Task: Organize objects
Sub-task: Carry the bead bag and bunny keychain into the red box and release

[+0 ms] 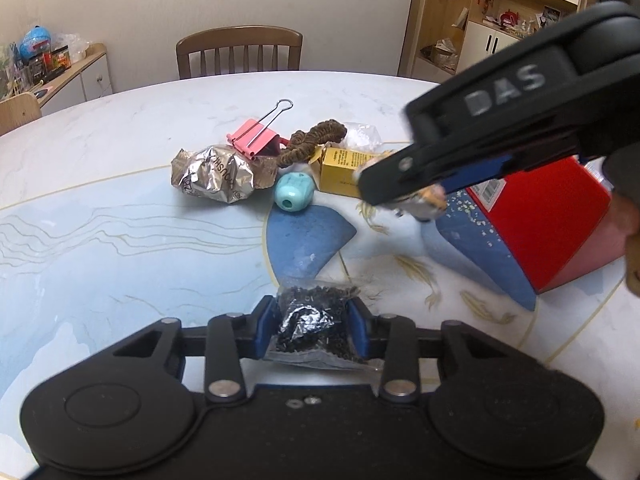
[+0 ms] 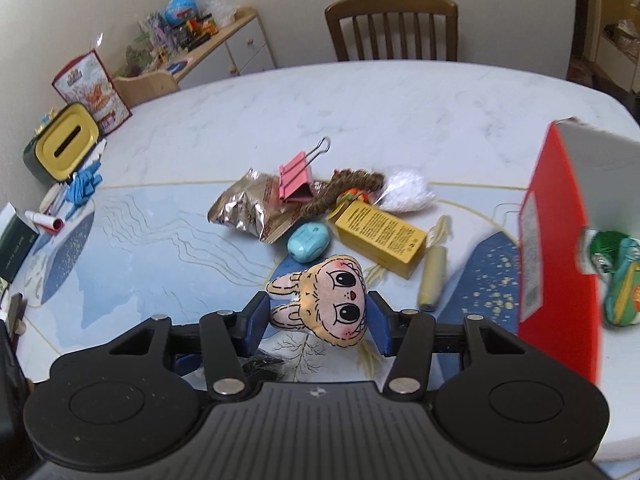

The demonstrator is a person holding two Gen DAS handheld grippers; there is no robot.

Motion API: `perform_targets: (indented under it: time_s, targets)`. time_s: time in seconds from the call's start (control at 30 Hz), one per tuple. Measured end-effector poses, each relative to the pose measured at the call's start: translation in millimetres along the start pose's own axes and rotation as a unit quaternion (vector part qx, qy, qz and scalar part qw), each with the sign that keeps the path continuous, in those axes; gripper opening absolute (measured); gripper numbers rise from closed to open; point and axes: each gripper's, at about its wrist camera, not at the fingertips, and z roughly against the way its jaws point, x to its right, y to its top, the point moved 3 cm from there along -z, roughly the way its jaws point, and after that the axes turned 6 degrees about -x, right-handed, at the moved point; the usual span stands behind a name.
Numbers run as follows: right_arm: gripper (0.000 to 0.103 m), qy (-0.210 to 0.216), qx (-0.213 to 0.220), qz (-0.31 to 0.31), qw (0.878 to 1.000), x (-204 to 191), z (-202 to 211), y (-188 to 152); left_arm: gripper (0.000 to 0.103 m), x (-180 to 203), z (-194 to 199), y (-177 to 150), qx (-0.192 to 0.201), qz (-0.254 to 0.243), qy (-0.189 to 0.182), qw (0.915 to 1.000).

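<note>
My left gripper (image 1: pixel 314 322) is shut on a clear bag of small black beads (image 1: pixel 316 320), held just above the table. My right gripper (image 2: pixel 318 314) is shut on a flat plush bunny face (image 2: pixel 324 300); seen from the left wrist it hovers at the right (image 1: pixel 404 196) over the pile. The pile holds a crumpled foil wrapper (image 1: pixel 214 178), a pink binder clip (image 1: pixel 256 142), a brown braided cord (image 1: pixel 316 138), a teal bead-like toy (image 1: pixel 292 192) and a yellow carton (image 1: pixel 340 170). A red open box (image 2: pixel 556 240) lies on its side at the right, with a green packet (image 2: pixel 616 276) inside.
A cream tube (image 2: pixel 432 280) and a white bead bag (image 2: pixel 406 194) lie by the yellow carton. A yellow-lidded tin (image 2: pixel 64 142), blue clips (image 2: pixel 84 186) and a dark box (image 2: pixel 16 248) crowd the table's left edge. A wooden chair (image 2: pixel 392 28) stands behind the table.
</note>
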Motion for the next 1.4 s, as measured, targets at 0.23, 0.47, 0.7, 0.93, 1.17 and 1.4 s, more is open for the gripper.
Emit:
perform_targets:
  time_s: [0.23,0.47,0.7,0.93,1.17,1.4]
  targets:
    - [0.051,-0.009,0.013,-0.013,1.0,5.6,37.4,-1.0,0.037,5.4,25.5,20.0,0.014,0.002,-0.028,0.9995]
    - [0.051,-0.02,0.034,-0.019,0.999,13.2,74.1,-3.7,0.037,24.8,50.7,42.3,0.031,-0.021,-0.045,0.9983]
    - [0.051,-0.031,0.052,-0.036,0.998,31.6,108.1,-12.2,0.037,42.8,74.8,66.7,0.044,-0.038,-0.066,0.9961]
    - [0.051,-0.046,0.066,-0.063,0.995,67.5,136.0,-25.4,0.037,71.0,86.1,86.9,0.043,-0.058,-0.091,0.9933]
    - [0.051,-0.052,0.079,-0.084,0.992,102.8,151.5,-38.1,0.037,103.9,86.1,101.9,0.043,-0.076,-0.1,0.9912]
    - [0.051,-0.053,0.08,-0.089,0.991,141.8,159.6,-46.1,0.037,139.2,74.6,115.7,0.028,-0.081,-0.104,0.991]
